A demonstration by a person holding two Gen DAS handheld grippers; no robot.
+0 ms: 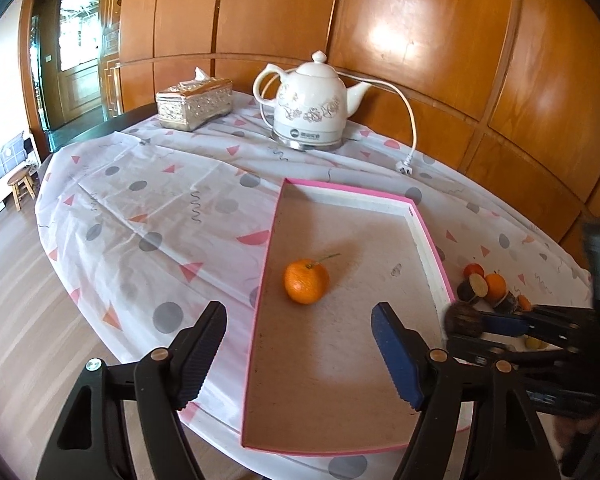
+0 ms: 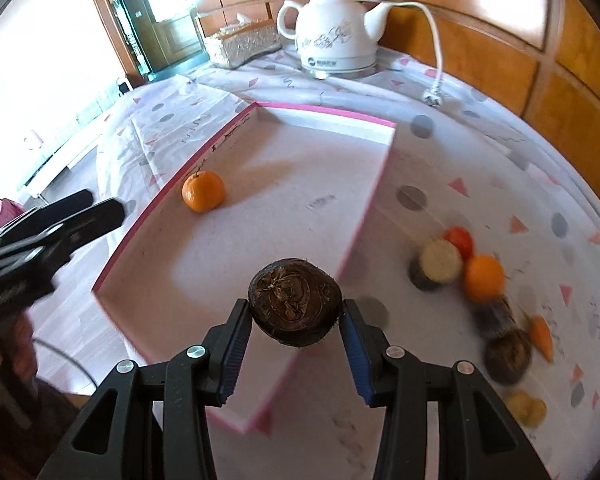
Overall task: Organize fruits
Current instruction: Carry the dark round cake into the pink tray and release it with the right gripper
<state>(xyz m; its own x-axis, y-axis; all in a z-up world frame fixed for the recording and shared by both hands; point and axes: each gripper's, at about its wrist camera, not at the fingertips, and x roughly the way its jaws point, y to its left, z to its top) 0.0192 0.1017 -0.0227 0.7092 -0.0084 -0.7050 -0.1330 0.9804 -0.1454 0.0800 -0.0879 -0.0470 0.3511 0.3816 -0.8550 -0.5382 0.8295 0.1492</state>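
A pink-rimmed tray point(image 1: 424, 236) lies on the tablecloth, with one orange point(image 1: 306, 281) in it. My left gripper point(image 1: 298, 354) is open and empty, hovering just in front of the orange. My right gripper point(image 2: 296, 344) is shut on a dark brown round fruit point(image 2: 294, 308) and holds it above the tray's near right edge point(image 2: 364, 232); it also shows in the left wrist view point(image 1: 462, 318). The orange point(image 2: 203, 191) sits by the tray's left rim. A loose pile of fruits point(image 2: 480, 276) lies on the cloth right of the tray: orange, red, brown and yellow pieces.
A white ceramic kettle point(image 1: 310, 106) with cord and plug point(image 1: 404, 168) stands at the back. A silver tissue box point(image 1: 194, 104) is to its left. Wood panelling stands behind the table. The table edge drops to the floor on the left.
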